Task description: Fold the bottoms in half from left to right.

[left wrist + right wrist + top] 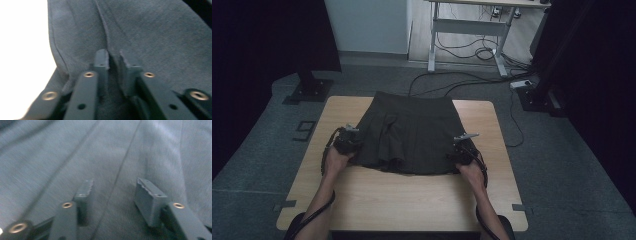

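Item: dark pleated skirt [409, 132], lying flat on the wooden table [412, 197], waistband toward the far edge, hem toward the person.
Left of skirt: left gripper [348, 142] sits at the skirt's left edge, near the hem corner. In the left gripper view its jaws stand almost together, a ridge of fabric [113, 60] pinched between the pads.
Right of skirt: right gripper [462, 149] sits at the skirt's right edge, level with the left one. In the right gripper view its jaws stand part-way apart, pressed down on the cloth [115, 185]; the pads do not yet pinch it.
Step in hand: judged to be taking hold of both sides of the skirt, ahead of a fold or lift.
Next move calls for: the right jaws to draw together on a fold of fabric, so both grips match before the cloth is raised.
Appearance: dark olive-grey, soft matte weave, stitched vertical pleats flaring toward the hem, waistband narrower than the hem.
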Available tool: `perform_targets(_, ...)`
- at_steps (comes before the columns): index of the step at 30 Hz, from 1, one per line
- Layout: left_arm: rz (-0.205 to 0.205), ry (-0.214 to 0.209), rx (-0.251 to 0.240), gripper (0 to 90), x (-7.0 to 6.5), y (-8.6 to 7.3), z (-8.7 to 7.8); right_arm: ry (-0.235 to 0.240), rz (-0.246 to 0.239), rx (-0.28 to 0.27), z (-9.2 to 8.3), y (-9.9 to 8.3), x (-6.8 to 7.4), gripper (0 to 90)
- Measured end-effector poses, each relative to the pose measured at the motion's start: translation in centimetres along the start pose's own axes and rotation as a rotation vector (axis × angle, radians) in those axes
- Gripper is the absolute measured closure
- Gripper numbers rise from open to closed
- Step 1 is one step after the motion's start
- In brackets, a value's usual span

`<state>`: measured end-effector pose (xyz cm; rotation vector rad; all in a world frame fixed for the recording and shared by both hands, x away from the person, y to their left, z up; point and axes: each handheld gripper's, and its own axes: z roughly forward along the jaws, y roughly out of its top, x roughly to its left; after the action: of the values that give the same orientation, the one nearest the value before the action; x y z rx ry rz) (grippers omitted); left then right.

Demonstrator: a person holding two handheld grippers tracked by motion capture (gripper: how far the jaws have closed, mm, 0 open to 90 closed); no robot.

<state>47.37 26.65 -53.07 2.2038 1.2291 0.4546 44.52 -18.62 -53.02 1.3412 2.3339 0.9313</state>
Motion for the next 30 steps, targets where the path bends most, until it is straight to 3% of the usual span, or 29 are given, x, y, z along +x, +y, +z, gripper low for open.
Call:
perform_targets(5, 0.025, 0.004, 0.014, 84.3, -0.5, -0.2, -0.3, -0.014, 0.002, -0.006, 0.1, -0.6, -0.2, 59.0)
perform_targets(13, 0.021, -0.06, 0.019, 84.7, -2.0, -1.8, -1.6, -0.037, -0.014, 0.0, -1.1, -1.9, -0.3, 59.1)
perform_targets(18, 0.083, -0.069, 0.032, 82.2, -4.5, -3.2, -3.0, -0.017, 0.021, -0.011, -2.3, -3.4, -1.1, 58.9)
perform_targets(20, 0.087, -0.102, 0.034, 80.8, -5.8, -4.2, -3.8, -0.013, 0.027, -0.007, -2.7, -3.9, -1.4, 58.9)
perform_targets(21, 0.087, -0.102, 0.034, 80.0, -5.8, -4.2, -3.8, -0.013, 0.027, -0.007, -2.7, -3.9, -1.4, 58.9)
perform_targets(24, 0.081, -0.154, 0.045, 78.6, -7.3, -5.2, -4.7, -0.018, 0.028, -0.001, -3.4, -4.5, -1.7, 59.0)
perform_targets(26, 0.102, -0.206, 0.052, 76.5, -8.7, -6.2, -5.6, -0.017, 0.033, 0.003, -4.2, -5.4, -2.0, 58.9)
perform_targets(27, 0.102, -0.206, 0.052, 75.2, -8.7, -6.2, -5.6, -0.017, 0.033, 0.003, -4.2, -5.4, -2.0, 58.9)
perform_targets(28, 0.101, -0.244, 0.059, 71.3, -9.2, -6.6, -6.0, -0.016, 0.035, 0.003, -4.7, -6.0, -2.2, 58.7)
perform_targets(29, 0.101, -0.244, 0.059, 67.0, -9.2, -6.6, -6.0, -0.016, 0.035, 0.003, -4.7, -6.0, -2.2, 58.7)
perform_targets(30, 0.099, -0.27, 0.057, 61.0, -9.4, -6.8, -6.4, -0.012, 0.035, 0.004, -5.1, -6.4, -2.3, 55.2)
